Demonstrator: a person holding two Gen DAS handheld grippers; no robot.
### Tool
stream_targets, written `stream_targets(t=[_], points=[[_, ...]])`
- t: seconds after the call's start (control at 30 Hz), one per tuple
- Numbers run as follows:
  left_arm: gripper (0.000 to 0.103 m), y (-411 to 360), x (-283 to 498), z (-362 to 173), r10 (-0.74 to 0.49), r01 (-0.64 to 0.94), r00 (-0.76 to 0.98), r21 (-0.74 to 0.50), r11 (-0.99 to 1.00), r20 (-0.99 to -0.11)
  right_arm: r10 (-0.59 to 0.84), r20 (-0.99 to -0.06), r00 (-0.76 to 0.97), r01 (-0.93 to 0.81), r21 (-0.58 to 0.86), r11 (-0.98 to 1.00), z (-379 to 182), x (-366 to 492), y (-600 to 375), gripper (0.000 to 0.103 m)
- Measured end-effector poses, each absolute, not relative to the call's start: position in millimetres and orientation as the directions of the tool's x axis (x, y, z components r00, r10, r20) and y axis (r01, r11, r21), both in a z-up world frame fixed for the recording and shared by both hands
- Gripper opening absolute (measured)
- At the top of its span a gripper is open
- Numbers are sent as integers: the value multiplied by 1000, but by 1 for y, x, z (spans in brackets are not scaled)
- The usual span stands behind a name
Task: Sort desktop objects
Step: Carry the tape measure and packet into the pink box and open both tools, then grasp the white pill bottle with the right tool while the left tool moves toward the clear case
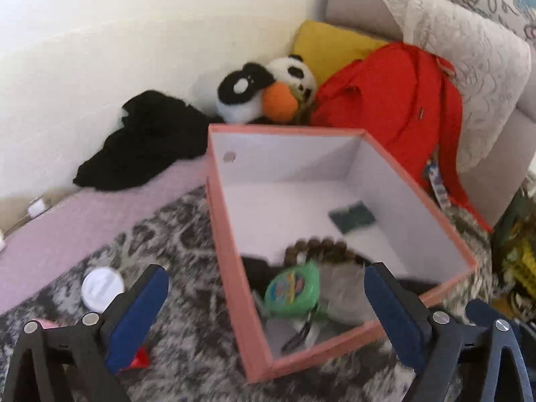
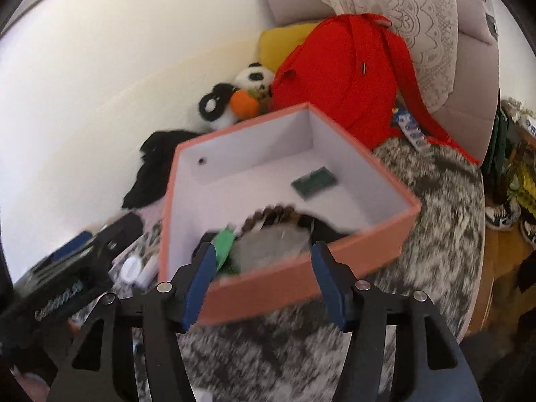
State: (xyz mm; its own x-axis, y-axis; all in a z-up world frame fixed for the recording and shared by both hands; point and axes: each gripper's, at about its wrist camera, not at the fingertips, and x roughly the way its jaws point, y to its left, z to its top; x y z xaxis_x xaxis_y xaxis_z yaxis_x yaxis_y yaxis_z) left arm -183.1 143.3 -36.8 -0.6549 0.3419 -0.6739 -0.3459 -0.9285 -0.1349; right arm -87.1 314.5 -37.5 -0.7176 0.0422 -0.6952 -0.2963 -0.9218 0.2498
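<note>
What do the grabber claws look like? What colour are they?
Both look alike. The left gripper has black plastic arms, thick dark blue pads on its fingers and round silver bolts at the joints. The right gripper is built the same way. No cables or sleeves show.

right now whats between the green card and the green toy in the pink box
A string of brown beads lies between the green card and the green toy; left wrist view shows it best.
</note>
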Motion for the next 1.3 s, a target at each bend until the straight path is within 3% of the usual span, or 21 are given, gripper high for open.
stream_targets(t=[0.43, 0.83, 1.07, 1.23, 1.3], points=[[97, 71, -116, -72, 231, -269, -599, -79, -960, -766, -47, -759, -649, -192, 223, -956, -77, -10, 214, 64], [97, -74, -38, -131, 6, -3, -509, -5, -1000, -860, -98, -824, -558, -148, 215, -965, -109, 27, 175, 65], [97, -133, 1, -154, -59, 131, -442, 1, -991, -895, -96, -845, -526, -103, 175, -979, -128, 2, 136, 89], [97, -158, 15, -163, -96, 182, -423, 19, -983, -901, -48, -889, -455, -153, 131, -979, -164, -39, 122, 91], [97, -166, 17, -165, -105, 198, -420, 22, -980, -901, 7, -909, -418, -183, 77, -980, -178, -52, 116, 100]])
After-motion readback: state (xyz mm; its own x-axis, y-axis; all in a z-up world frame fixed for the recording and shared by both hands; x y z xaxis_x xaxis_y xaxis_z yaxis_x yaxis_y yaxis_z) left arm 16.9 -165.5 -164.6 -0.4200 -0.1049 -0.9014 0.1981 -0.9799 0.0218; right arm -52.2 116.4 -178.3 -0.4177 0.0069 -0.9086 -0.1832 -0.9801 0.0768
